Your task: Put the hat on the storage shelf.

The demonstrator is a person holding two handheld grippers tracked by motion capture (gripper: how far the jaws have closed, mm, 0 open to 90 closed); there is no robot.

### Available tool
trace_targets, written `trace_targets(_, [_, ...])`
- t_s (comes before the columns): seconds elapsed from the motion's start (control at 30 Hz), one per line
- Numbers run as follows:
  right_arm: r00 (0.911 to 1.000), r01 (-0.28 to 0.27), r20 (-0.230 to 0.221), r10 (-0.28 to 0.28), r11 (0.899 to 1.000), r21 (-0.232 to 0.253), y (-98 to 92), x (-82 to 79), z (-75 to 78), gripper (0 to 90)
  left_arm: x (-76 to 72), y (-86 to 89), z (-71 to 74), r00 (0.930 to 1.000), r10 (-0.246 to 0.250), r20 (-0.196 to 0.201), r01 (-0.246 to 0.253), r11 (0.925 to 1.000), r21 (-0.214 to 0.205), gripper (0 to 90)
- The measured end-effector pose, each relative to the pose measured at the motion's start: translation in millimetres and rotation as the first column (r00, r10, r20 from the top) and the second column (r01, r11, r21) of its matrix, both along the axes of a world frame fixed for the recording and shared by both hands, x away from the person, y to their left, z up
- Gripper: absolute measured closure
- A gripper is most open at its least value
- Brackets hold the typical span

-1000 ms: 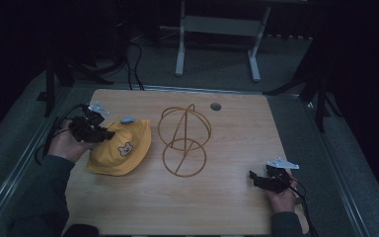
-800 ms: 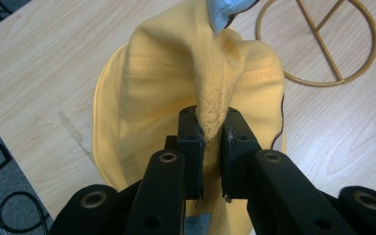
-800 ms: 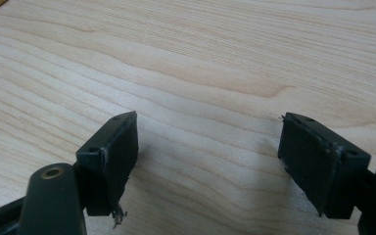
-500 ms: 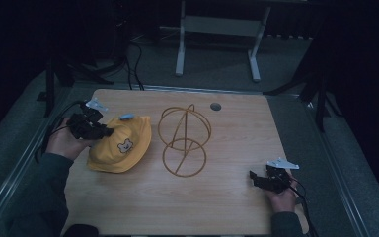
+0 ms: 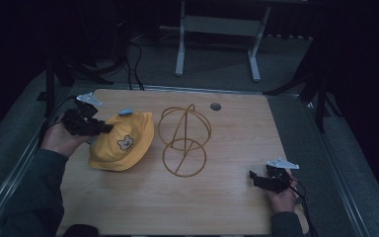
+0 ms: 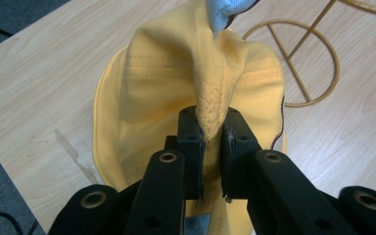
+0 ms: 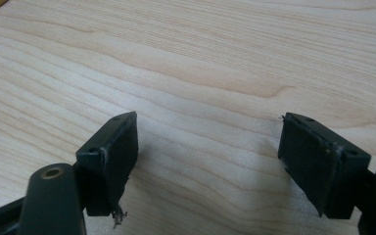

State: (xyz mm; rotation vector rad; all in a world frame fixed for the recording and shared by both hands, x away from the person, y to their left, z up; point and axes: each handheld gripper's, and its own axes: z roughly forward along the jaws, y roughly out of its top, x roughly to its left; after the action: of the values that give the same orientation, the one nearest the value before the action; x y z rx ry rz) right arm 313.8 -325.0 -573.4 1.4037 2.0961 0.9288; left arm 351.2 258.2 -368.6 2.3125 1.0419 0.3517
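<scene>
Fabric is bunching up between the fingers (image 6: 194, 134) of the left gripper (image 5: 94, 128), which are clamping a fold of the yellow hat's (image 5: 121, 143) brim and lifting that edge a little off the worktop (image 5: 227, 207). Most of the hat is lying flat at the left side, just beside the gold wire stand (image 5: 183, 140), its rim close to the stand's ring base but, as far as I can tell, not on it. The crown with the small bear patch is facing up, and the hat's longer stretch is running from the pinched edge toward the stand.

Over at the near right corner, the right gripper (image 5: 256, 180) is resting low above bare wood with its fingers (image 7: 110, 159) standing wide apart, gripping nothing.

Judging by this, the grasp is done and the hat is only starting to rise; carrying it over and settling it onto the stand's domed top looks like what is left, and the stand is waiting bare.
</scene>
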Motion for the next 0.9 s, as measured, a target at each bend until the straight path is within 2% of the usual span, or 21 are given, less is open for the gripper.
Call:
trace_targets(0.2, [1.0, 0.001, 0.0, -0.001, 1.0, -0.001, 0.1, 0.3, 0.0, 22.6, 1.1, 1.0, 5.8, 0.9999, -0.004, 0.011, 0.004, 0.9999, -0.011, 81.0])
trace_targets(0.43, [1.0, 0.001, 0.0, -0.001, 1.0, 0.002, -0.1, 0.5, 0.1, 22.6, 3.7, 3.1, 11.6, 0.9992, -0.032, 0.023, 0.033, 0.9977, -0.06, 81.0])
trace_targets(0.53, [1.0, 0.002, 0.0, -0.002, 1.0, 0.002, 0.0, 0.6, 0.1, 22.6, 5.4, 3.6, 15.5, 0.999, -0.037, 0.026, 0.038, 0.9972, -0.064, 81.0])
trace_targets(0.7, [1.0, 0.002, -0.001, -0.002, 1.0, 0.004, 0.0, 0.6, 0.1, 22.6, 6.8, 2.7, 23.4, 0.9983, -0.046, 0.035, 0.048, 0.9977, -0.048, 81.1])
trace_targets(0.9, [1.0, 0.003, -0.002, -0.003, 1.0, 0.006, -0.1, 0.6, 0.2, 22.6, 9.6, 2.8, 29.1, 0.9969, -0.072, 0.033, 0.074, 0.9951, -0.065, 81.2])
